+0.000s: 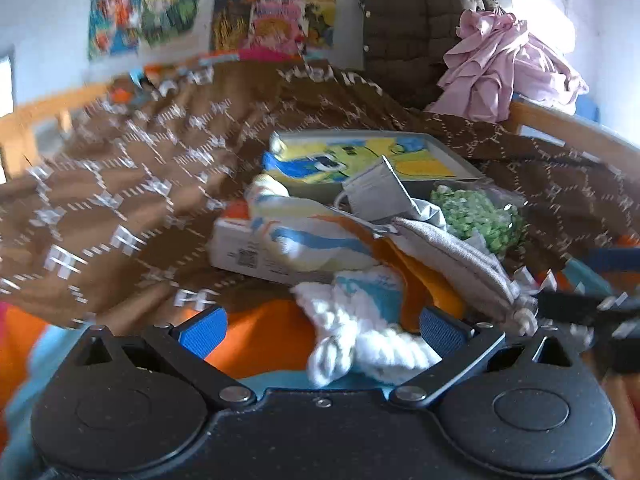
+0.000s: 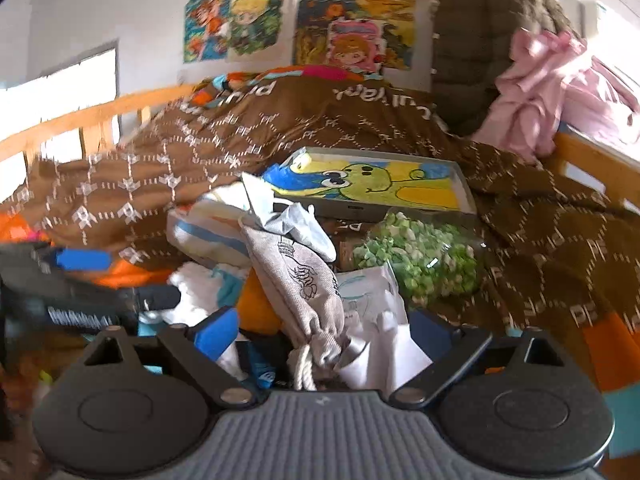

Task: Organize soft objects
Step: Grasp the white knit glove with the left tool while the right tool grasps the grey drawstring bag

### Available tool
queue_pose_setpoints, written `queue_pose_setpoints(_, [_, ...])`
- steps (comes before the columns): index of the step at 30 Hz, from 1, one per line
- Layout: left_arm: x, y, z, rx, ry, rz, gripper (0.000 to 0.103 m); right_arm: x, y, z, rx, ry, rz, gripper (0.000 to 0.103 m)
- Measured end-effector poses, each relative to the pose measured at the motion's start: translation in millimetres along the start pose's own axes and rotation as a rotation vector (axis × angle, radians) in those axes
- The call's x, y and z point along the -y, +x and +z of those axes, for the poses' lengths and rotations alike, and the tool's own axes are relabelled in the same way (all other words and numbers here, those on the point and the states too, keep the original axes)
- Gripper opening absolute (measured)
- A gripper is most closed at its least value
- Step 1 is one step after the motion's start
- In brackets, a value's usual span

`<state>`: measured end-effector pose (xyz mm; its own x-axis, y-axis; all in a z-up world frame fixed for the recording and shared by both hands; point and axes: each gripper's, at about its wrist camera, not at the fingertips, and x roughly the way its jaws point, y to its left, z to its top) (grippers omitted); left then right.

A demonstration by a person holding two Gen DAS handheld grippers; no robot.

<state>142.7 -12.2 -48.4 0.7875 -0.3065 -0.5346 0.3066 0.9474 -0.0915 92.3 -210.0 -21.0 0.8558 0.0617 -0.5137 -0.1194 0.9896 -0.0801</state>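
Nearest, the left gripper has its fingers spread wide around a white knitted piece, not clamped. The right gripper is equally wide, with one grey drawstring pouch and white paper between its fingers. Both work over a bed under a brown patterned blanket. Beyond lie one striped cloth, one bag of green pieces and one cartoon picture tray. Farthest, a brown quilted jacket, pink cloth and posters on the wall.

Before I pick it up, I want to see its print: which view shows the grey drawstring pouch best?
The right wrist view: the grey drawstring pouch faces the camera, line drawings and cord visible. The left wrist view shows it edge-on at right, print hidden.
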Motion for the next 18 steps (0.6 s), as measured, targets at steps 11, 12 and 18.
queue_pose_setpoints(11, [-14,40,6,-0.117,-0.057,-0.143,0.102,2,48,1,-0.046,-0.040,0.006,0.064])
queue_pose_setpoints(12, [-14,44,4,-0.136,-0.068,-0.155,0.100,2,49,1,-0.052,-0.036,0.016,0.063])
queue_pose_setpoints(18, [-23,54,-5,-0.171,-0.135,-0.214,0.096,4,55,2,-0.066,-0.014,0.027,0.063])
